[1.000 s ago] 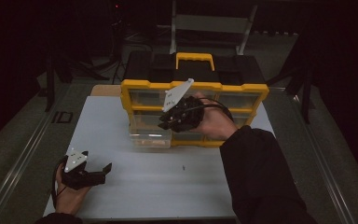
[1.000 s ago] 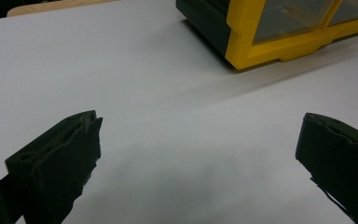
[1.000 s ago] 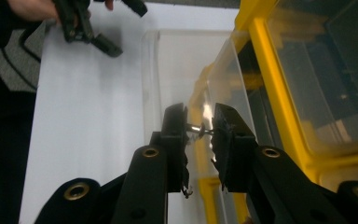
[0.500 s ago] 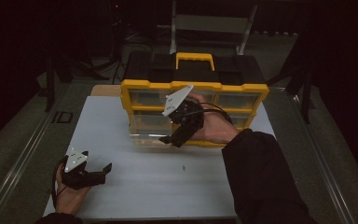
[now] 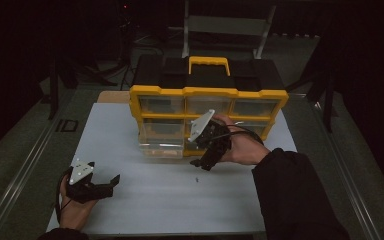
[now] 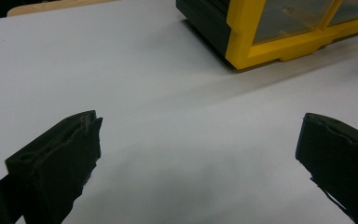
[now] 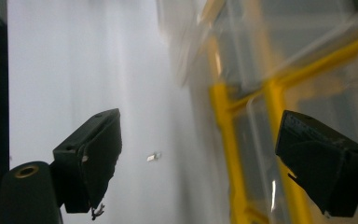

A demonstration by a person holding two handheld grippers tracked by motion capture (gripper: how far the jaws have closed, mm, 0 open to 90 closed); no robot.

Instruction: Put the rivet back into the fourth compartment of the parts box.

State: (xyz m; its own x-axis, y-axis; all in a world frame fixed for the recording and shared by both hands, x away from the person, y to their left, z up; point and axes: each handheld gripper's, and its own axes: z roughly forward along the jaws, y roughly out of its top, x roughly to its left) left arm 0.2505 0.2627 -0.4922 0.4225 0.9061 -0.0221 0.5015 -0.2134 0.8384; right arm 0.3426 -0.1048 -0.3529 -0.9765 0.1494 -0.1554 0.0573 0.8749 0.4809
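Observation:
A yellow and black organizer box (image 5: 207,92) with clear drawers stands at the middle of the white table (image 5: 150,205). One clear drawer (image 5: 161,141) at its lower left is pulled out. My right gripper (image 5: 201,164) hangs just in front of the box with its jaws tilted down, open and holding nothing. In the right gripper view the open right gripper (image 7: 198,135) frames a tiny pale part (image 7: 154,157) on the table beside the yellow frame (image 7: 226,140). My left gripper (image 5: 111,184) rests open near the front left edge. The left gripper (image 6: 198,135) faces the box's corner (image 6: 242,44).
A small dark speck (image 5: 196,179) lies on the table below the right gripper. A black handle section with a yellow grip (image 5: 209,62) tops the box. Dark stands and a metal frame (image 5: 225,25) rise behind the table. A wooden edge (image 5: 114,96) shows at the back left.
My right gripper has drawn back from the box front toward me and lowered, tilting its jaws down at the table. The left gripper has stayed put.

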